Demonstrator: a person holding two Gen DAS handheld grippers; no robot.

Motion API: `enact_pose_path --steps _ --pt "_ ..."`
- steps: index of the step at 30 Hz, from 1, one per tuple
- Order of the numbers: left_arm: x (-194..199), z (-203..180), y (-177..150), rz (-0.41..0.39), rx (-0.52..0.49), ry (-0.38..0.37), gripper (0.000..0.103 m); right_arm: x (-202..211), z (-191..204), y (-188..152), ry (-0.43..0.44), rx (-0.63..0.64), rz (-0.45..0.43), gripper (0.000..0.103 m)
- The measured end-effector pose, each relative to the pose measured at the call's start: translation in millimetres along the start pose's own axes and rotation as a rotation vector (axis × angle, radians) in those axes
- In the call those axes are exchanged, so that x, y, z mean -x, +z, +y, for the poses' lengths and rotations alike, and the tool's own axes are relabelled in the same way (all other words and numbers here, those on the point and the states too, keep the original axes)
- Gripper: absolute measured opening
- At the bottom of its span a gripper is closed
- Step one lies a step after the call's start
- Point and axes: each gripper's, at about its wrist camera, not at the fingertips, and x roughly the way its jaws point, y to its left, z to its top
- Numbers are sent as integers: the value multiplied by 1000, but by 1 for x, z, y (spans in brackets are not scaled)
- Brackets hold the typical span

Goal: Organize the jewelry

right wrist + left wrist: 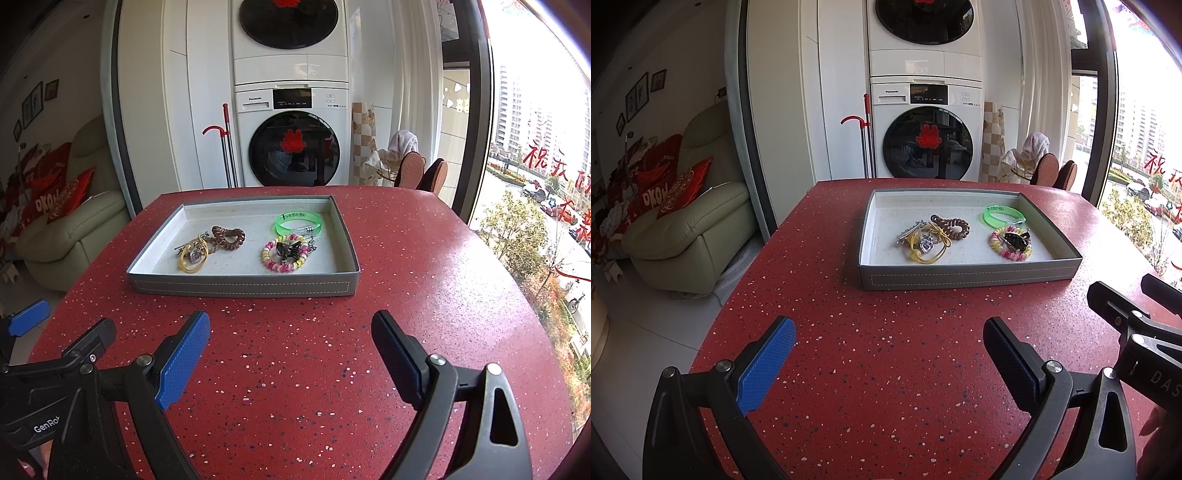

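A grey tray (967, 275) (240, 288) with a white floor sits on the red speckled table. Inside lie a brown coil hair tie (951, 225) (229, 236), a yellow hair tie with a silver clip (923, 243) (192, 254), a green bracelet (1003, 216) (297, 223), and a pink-and-yellow coil tie (1010, 245) (284, 254) with a black clip on it. My left gripper (886, 332) hangs open over the table, short of the tray. My right gripper (291, 325) is also open and holds nothing, equally short of the tray.
The red table (886, 369) (424, 258) ends at a curved edge on the left, above a white floor. A cream sofa (690, 229) stands left, stacked washing machines (925, 129) behind, chairs (421, 171) at the far right, a window on the right.
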Motion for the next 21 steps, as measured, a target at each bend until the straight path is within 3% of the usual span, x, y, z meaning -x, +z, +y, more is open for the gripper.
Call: enact_pose_path --steps 21 --pt "0 2 -1 9 3 -3 103 0 1 -1 5 1 4 91"
